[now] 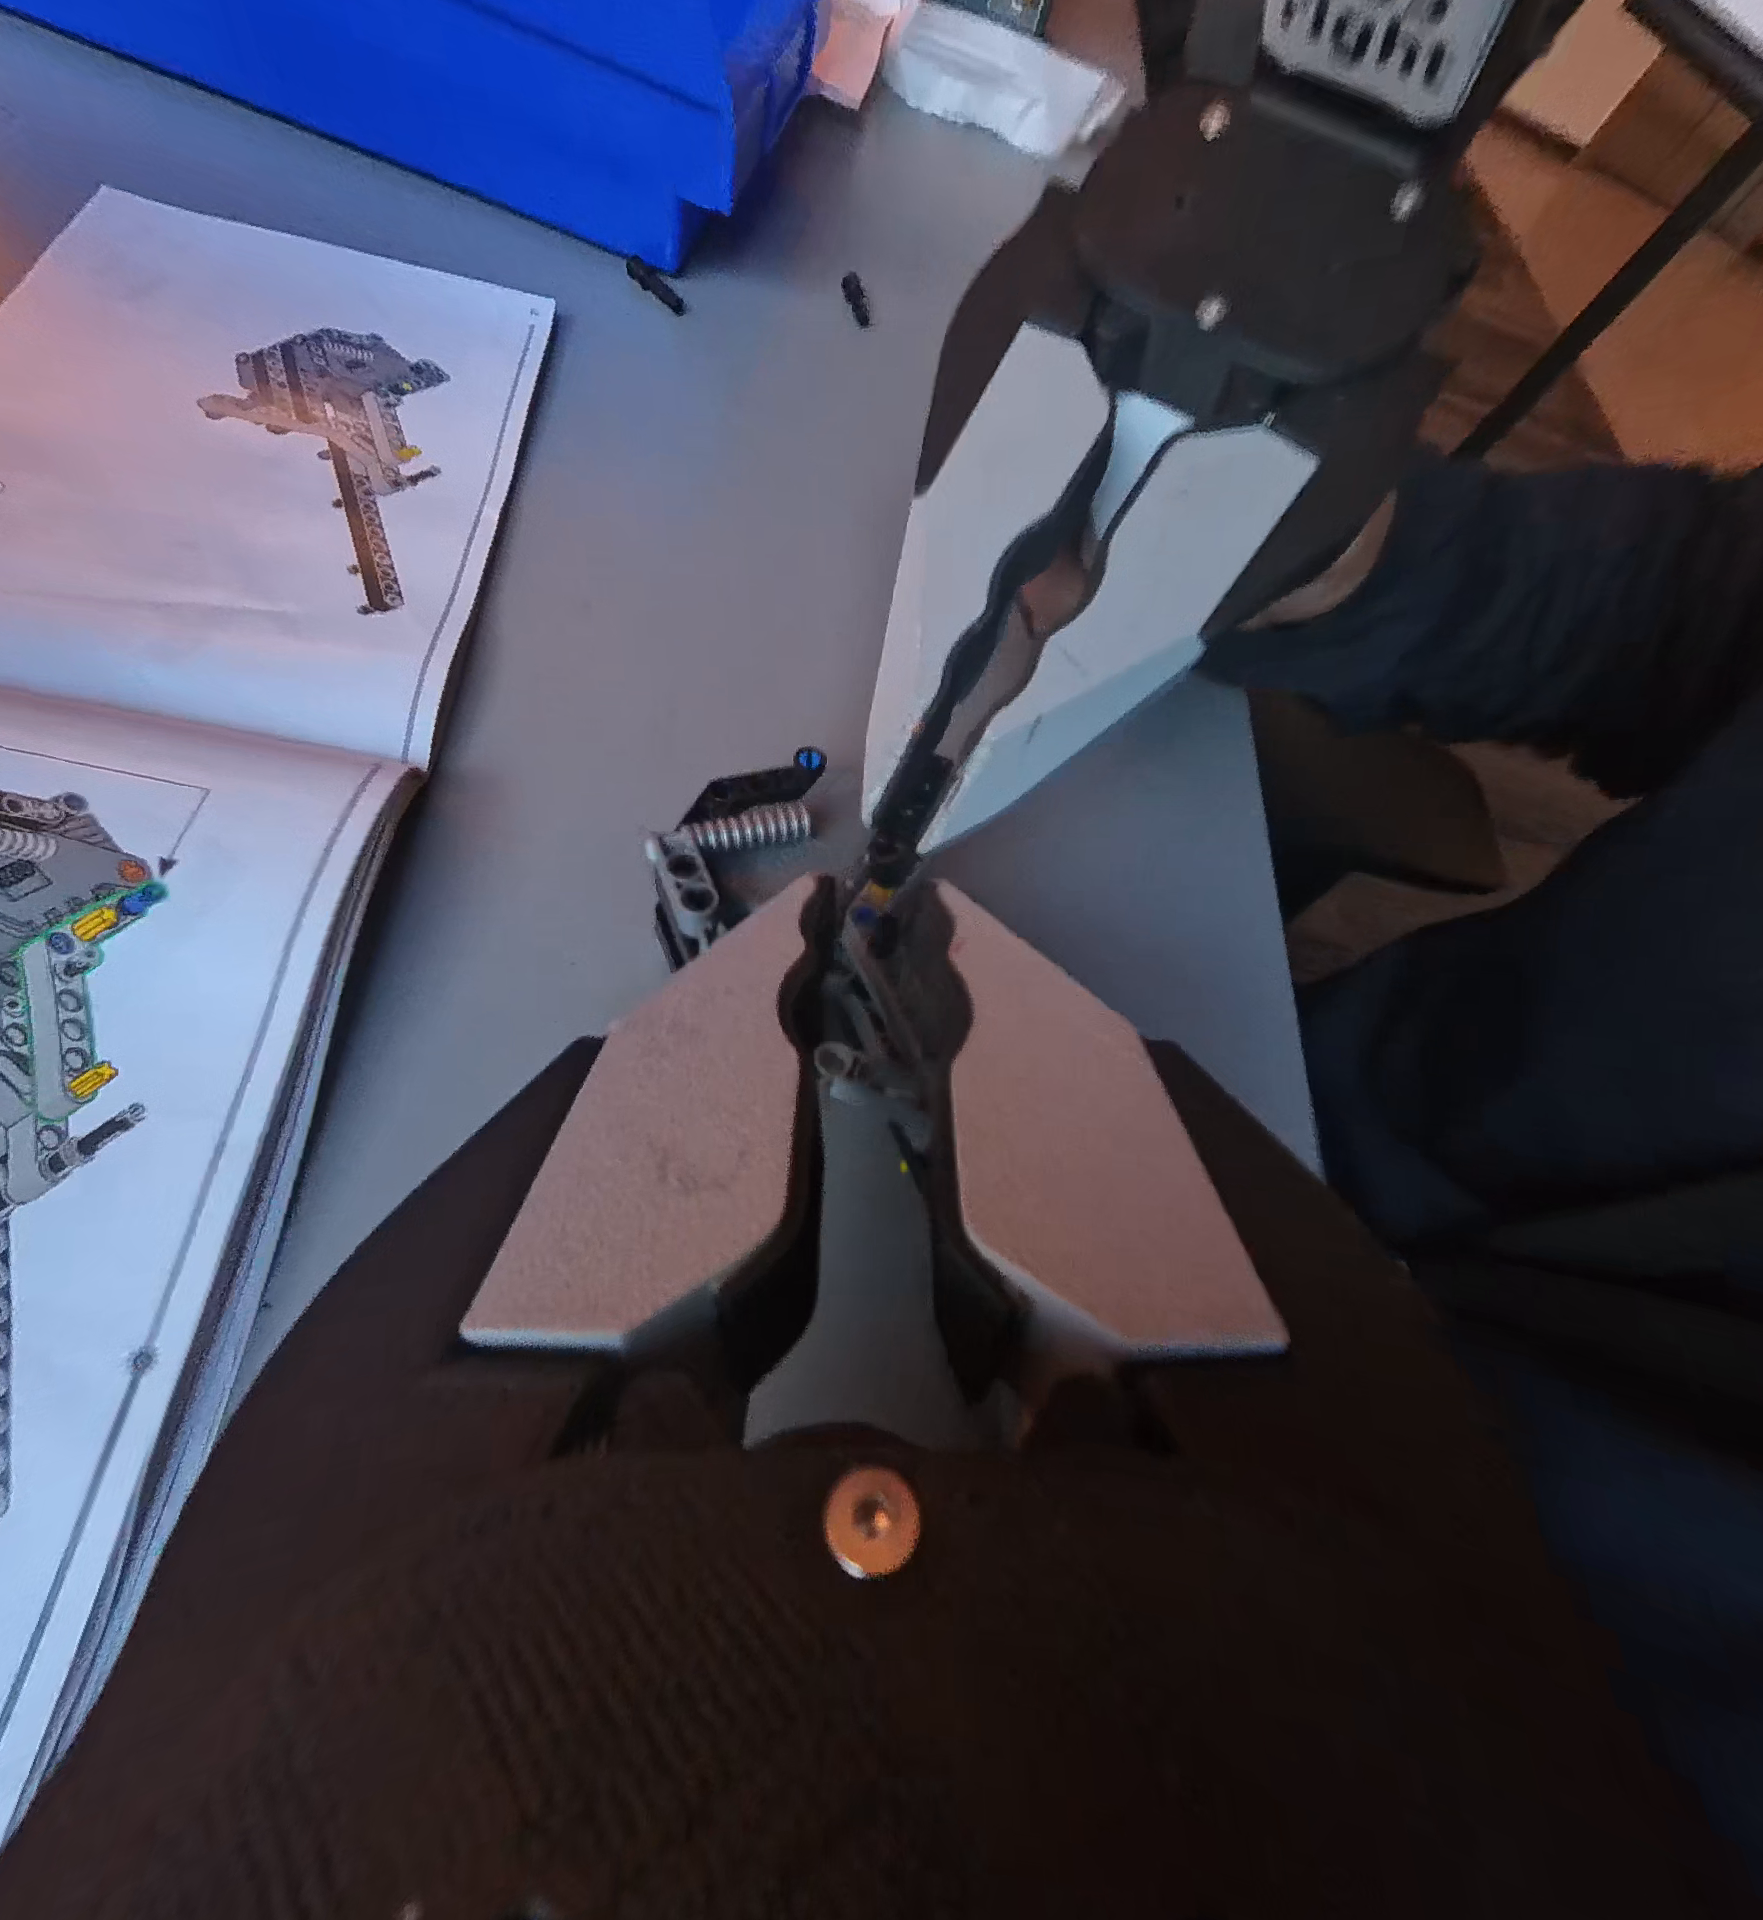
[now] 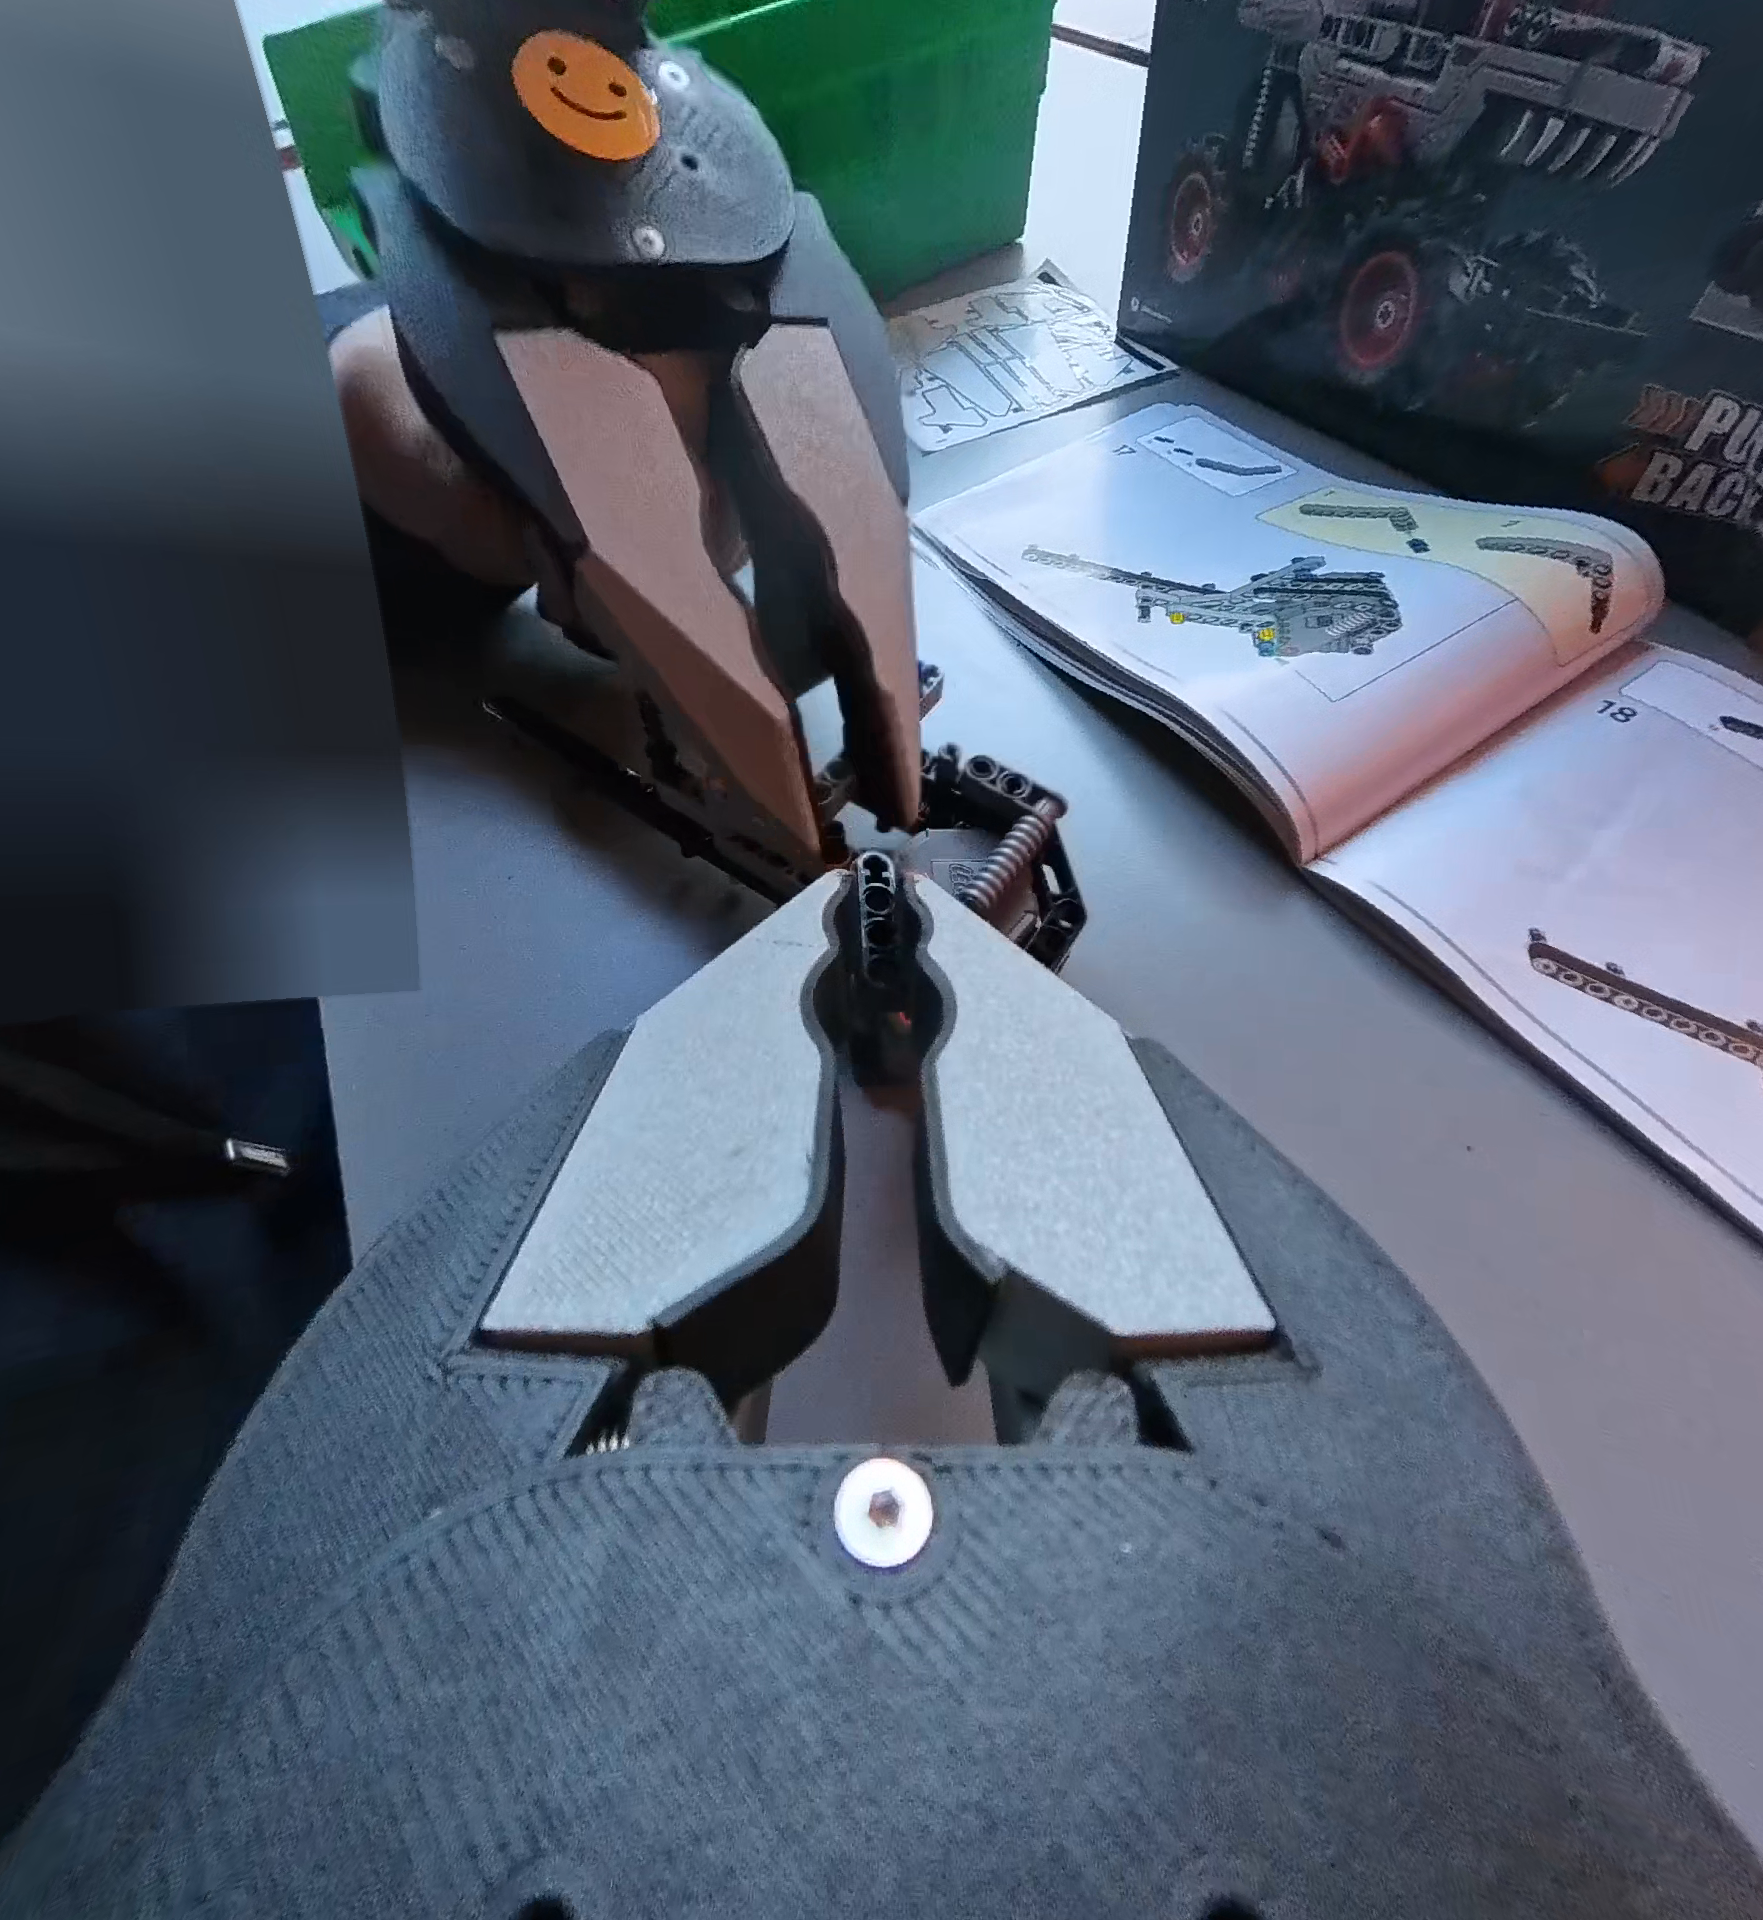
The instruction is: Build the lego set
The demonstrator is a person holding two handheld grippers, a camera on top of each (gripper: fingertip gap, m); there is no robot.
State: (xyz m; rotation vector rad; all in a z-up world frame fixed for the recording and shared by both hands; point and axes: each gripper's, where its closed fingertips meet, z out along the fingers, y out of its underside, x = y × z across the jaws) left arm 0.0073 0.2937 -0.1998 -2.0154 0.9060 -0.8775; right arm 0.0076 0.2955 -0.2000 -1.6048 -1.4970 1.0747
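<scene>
- Presently the left claw (image 1: 872, 914) is clamped on the grey and black lego assembly (image 1: 861, 1029), held over the worktop (image 1: 669, 582) beside the open instruction booklet (image 1: 181, 644).
- Its partner, the right claw (image 2: 879, 904), is clamped on a short black beam (image 2: 877, 935), tip nearly touching the assembly's spring frame (image 2: 1012, 862).
- Risk, as I judge it: the two claws meet tip to tip, so a skewed push could miss the holes and twist the beam in its grip.
- Pressing hard might also shift the assembly or flick loose black pins (image 1: 657, 286) off the worktop.
</scene>
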